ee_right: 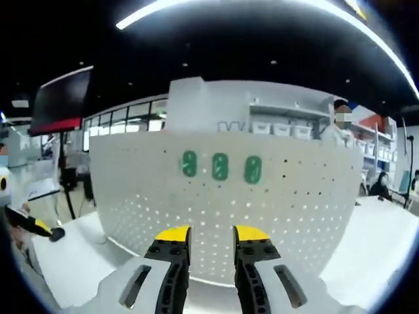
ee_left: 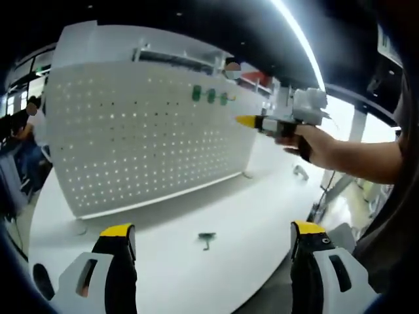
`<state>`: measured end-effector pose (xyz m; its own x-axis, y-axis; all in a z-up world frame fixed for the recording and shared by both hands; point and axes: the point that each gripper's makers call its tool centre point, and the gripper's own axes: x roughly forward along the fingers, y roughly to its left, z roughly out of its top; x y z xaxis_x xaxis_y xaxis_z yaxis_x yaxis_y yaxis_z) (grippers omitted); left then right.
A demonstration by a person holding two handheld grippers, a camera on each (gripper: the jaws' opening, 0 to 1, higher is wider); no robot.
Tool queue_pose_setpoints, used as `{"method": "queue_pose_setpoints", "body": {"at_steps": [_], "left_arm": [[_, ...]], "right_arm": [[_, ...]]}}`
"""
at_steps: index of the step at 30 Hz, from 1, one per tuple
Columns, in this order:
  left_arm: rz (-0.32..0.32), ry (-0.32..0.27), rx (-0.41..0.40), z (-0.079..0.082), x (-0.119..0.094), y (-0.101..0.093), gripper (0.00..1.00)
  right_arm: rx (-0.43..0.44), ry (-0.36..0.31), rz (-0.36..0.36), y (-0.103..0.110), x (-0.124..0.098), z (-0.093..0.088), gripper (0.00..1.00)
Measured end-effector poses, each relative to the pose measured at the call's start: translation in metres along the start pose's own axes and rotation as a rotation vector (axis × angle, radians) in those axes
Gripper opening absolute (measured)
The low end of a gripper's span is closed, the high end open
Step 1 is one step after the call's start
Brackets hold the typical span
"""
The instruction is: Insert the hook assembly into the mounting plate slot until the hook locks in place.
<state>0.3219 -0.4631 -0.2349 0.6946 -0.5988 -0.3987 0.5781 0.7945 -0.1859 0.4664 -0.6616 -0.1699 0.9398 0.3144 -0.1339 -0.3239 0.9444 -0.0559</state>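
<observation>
Small dark metal hook (ee_left: 207, 240) lies loose on white worktop (ee_left: 196, 275), near tall white board full of holes (ee_left: 144, 137). Left tongs (ee_left: 213, 239) wide open, empty. Right tongs (ee_right: 211, 237) empty, tips slightly apart, facing board. Hook not picked up yet; whole job left.

Left gripper view: low over table (ee_left: 163, 275), angled at pegboard (ee_left: 144, 131). Right gripper view: close, square-on. Pegboard shared.
</observation>
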Motion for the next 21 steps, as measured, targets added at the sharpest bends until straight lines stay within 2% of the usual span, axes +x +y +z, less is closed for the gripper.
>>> {"method": "queue_pose_setpoints", "body": {"at_steps": [6,9,19,21], "left_arm": [[-0.003,0.001,-0.002,0.000,-0.002,-0.002,1.00],[-0.004,0.005,0.003,-0.001,-0.002,-0.003,1.00],[-0.009,0.023,0.002,-0.006,-0.003,-0.005,1.00],[-0.010,0.033,-0.003,-0.009,-0.003,-0.006,1.00]], "right_arm": [[0.043,0.069,0.053,0.034,-0.020,-0.036,0.25],[0.060,0.096,0.071,0.045,-0.028,-0.048,0.25],[0.069,0.145,0.118,0.073,-0.048,-0.070,0.25],[0.094,0.160,0.133,0.084,-0.053,-0.076,0.25]]}}
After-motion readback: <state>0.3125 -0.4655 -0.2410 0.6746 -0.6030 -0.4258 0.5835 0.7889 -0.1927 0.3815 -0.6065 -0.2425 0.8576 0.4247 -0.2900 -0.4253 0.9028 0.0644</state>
